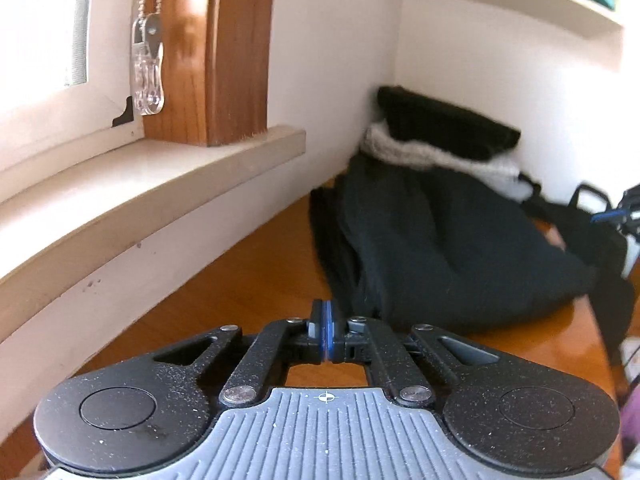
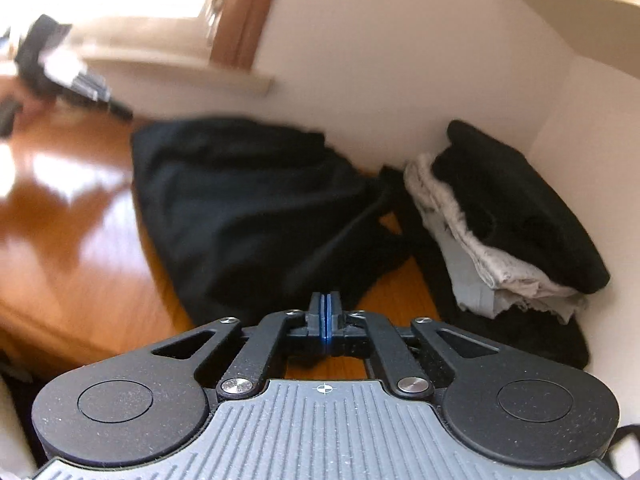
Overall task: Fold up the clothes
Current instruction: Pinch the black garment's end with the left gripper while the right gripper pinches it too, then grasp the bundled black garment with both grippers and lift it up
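Left gripper (image 1: 327,312) closed, pads pressed together, nothing between. Right gripper (image 2: 326,305) likewise closed and empty. Just beyond both tips: dark garment (image 1: 432,248) lying rumpled on orange wooden table (image 1: 240,280), close against white wall (image 1: 340,60). In the corner behind it, folded stack (image 2: 508,220): black piece on top, pale grey pieces beneath. Left of that, window sill (image 1: 152,176) with wooden frame (image 1: 224,52).
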`<state>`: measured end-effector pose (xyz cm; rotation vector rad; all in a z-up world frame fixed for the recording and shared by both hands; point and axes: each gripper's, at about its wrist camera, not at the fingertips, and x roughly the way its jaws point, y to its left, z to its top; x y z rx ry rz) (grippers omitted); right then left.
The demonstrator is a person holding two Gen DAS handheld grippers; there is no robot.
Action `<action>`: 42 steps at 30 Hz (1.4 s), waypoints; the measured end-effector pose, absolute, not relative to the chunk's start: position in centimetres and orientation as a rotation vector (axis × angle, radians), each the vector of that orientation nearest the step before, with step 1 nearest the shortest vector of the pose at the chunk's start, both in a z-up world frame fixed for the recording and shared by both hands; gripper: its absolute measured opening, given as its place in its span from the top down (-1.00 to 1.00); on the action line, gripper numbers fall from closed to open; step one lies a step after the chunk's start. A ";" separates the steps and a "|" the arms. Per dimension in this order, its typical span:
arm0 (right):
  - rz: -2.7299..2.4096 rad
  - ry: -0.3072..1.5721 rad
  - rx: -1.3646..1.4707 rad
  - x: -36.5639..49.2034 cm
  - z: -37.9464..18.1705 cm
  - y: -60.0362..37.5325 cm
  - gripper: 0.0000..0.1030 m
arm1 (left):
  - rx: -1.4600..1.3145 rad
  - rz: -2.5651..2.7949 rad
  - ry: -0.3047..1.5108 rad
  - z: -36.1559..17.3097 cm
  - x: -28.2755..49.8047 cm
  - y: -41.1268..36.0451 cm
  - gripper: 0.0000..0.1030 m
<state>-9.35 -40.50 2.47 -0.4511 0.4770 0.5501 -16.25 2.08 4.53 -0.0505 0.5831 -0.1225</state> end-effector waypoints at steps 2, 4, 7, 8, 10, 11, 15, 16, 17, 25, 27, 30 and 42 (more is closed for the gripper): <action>0.567 0.451 -0.367 -8.9 2.7 -40.6 0.45 | -0.078 -0.126 0.570 4.8 -16.0 1.8 0.60; 0.607 0.437 -0.284 -7.8 2.3 -40.5 0.23 | -0.092 -0.140 0.557 5.0 -15.6 1.1 0.11; 0.636 0.444 -0.205 -5.6 1.3 -39.5 0.18 | -0.097 -0.179 0.555 5.3 -13.8 -0.3 -0.02; 0.622 0.455 -0.186 -4.4 0.9 -39.3 0.08 | -0.099 -0.191 0.555 5.3 -13.2 -0.8 -0.16; 0.575 0.482 -0.140 -1.6 0.0 -39.2 -0.09 | -0.092 -0.192 0.557 5.7 -11.1 -1.6 -0.40; 0.563 0.491 -0.099 -0.5 -0.6 -39.5 -0.16 | -0.099 -0.196 0.560 5.9 -10.0 -1.7 -0.40; 0.524 0.536 0.055 3.9 -2.3 -41.7 -0.32 | -0.110 -0.203 0.582 6.3 -5.2 -1.6 -0.44; 0.519 0.545 0.064 4.8 -2.6 -42.0 -0.35 | -0.118 -0.207 0.594 6.2 -3.8 -1.4 -0.44; 0.520 0.558 0.072 5.6 -2.9 -42.3 -0.37 | -0.126 -0.211 0.607 6.0 -2.6 -1.1 -0.44; 0.572 0.669 0.211 9.4 -5.9 -43.3 -0.49 | -0.184 -0.267 0.712 2.8 4.5 0.8 -0.44; 0.583 0.671 0.231 9.7 -6.2 -43.2 -0.51 | -0.204 -0.285 0.727 2.0 5.2 1.3 -0.46; 0.603 0.668 0.229 10.2 -6.3 -42.8 -0.51 | -0.224 -0.306 0.739 0.9 5.8 1.7 -0.53; 0.681 0.665 0.155 11.8 -6.4 -39.9 0.01 | -0.201 -0.380 0.754 -0.3 7.1 1.8 -0.55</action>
